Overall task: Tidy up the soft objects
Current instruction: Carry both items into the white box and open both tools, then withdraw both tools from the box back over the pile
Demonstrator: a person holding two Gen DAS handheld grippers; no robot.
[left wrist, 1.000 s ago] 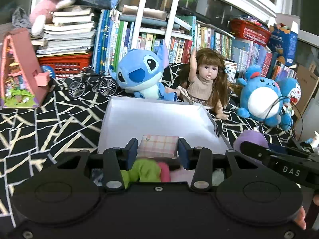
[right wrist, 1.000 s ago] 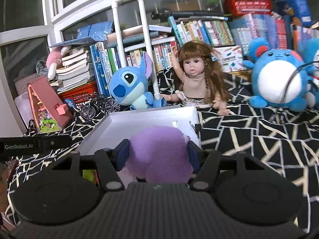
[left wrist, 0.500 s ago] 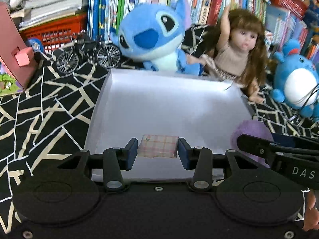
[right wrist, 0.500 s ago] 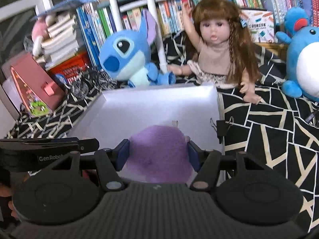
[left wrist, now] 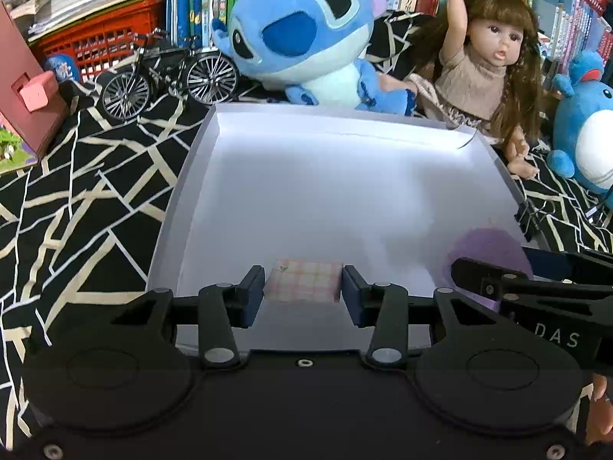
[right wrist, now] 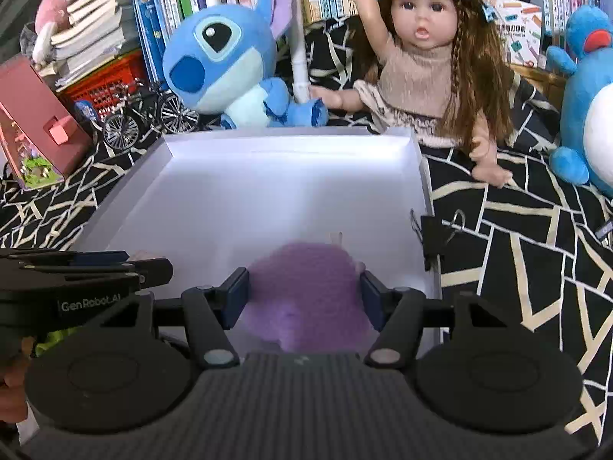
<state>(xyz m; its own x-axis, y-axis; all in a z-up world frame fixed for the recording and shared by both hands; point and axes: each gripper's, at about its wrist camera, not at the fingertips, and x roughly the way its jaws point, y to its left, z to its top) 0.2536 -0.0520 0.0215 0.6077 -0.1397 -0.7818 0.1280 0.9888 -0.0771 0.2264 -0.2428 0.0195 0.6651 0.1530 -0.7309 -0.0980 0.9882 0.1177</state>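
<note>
I am pinching a small pink plaid cushion (left wrist: pixel 304 281) between my left tongs (left wrist: pixel 303 294), holding it over the near part of the white tray (left wrist: pixel 184 195). My right tongs (right wrist: pixel 305 298), just beside the left, are squeezing a fluffy purple plush toy (right wrist: pixel 306 299) over that tray's near right part, with a blue Stitch plush (right wrist: pixel 226 65) and a doll (right wrist: pixel 429 61) sitting beyond its far rim.

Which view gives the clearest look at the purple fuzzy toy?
The right wrist view: the purple fuzzy toy sits centred between the right gripper pads, over the white box. The left wrist view shows only part of it, behind the right gripper's finger.
</note>
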